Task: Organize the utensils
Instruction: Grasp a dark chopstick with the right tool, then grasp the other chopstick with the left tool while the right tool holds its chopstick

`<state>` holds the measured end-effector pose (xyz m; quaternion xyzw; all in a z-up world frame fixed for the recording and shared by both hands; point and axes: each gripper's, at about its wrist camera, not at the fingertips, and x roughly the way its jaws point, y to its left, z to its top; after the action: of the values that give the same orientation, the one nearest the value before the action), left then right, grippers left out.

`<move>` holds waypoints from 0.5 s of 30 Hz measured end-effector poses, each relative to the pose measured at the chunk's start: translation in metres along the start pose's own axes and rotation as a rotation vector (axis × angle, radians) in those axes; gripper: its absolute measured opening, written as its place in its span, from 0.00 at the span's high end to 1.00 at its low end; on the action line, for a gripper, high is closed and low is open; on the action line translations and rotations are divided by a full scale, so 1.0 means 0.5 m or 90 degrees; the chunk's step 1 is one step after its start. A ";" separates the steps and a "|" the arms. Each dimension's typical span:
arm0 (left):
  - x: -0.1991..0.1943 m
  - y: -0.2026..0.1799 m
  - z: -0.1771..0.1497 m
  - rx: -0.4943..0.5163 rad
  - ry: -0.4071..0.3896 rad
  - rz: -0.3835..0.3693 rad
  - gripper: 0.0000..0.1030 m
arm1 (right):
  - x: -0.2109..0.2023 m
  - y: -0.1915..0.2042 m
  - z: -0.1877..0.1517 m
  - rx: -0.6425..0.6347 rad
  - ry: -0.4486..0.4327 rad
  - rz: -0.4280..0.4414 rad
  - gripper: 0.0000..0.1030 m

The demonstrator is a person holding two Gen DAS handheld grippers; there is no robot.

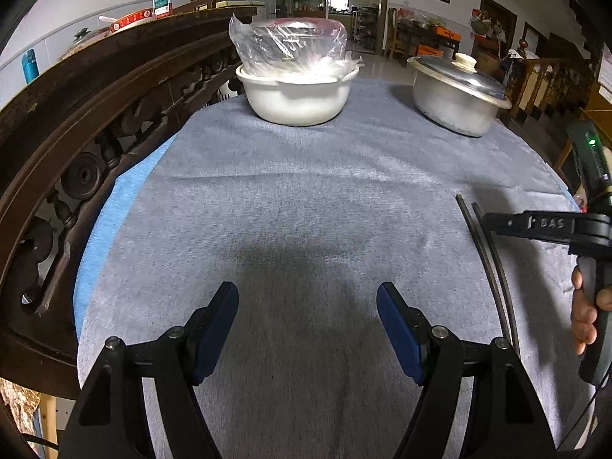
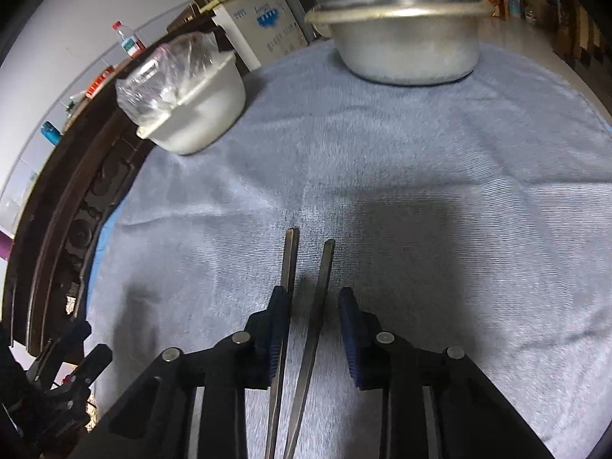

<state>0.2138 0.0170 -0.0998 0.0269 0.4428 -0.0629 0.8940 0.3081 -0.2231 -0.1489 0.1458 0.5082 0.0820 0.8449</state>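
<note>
Two dark chopsticks lie side by side on the grey towel, thick ends pointing away. My right gripper is open and straddles them, the left chopstick touching its left pad. In the left wrist view the chopsticks lie at the right, with the right gripper above them. My left gripper is open and empty over bare towel.
A white bowl holding a plastic bag and a lidded metal pot stand at the far edge of the table. A carved dark wooden rail runs along the left side.
</note>
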 end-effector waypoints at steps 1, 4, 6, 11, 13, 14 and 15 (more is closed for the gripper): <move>0.003 0.000 0.002 -0.001 0.001 0.000 0.27 | 0.002 0.002 0.001 -0.005 -0.004 -0.011 0.76; 0.010 -0.003 0.009 -0.004 0.006 -0.006 0.27 | 0.007 0.010 0.005 -0.026 0.002 -0.035 0.80; 0.015 -0.010 0.014 -0.003 0.009 -0.010 0.27 | 0.010 0.019 0.005 -0.052 0.007 -0.062 0.91; 0.035 -0.042 0.035 0.011 0.023 -0.034 0.27 | 0.002 0.012 -0.002 -0.068 0.008 -0.098 0.92; 0.049 -0.058 0.049 0.019 0.034 -0.050 0.27 | -0.012 -0.013 -0.009 -0.060 0.005 -0.103 0.93; 0.058 -0.067 0.059 0.023 0.042 -0.063 0.27 | -0.018 -0.027 -0.010 -0.052 0.004 -0.107 0.93; 0.070 -0.079 0.070 0.031 0.049 -0.077 0.27 | -0.026 -0.043 -0.012 -0.047 0.004 -0.118 0.93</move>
<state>0.2572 -0.0287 -0.1060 0.0244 0.4762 -0.1265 0.8699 0.2965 -0.2460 -0.1478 0.0666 0.5186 0.0224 0.8522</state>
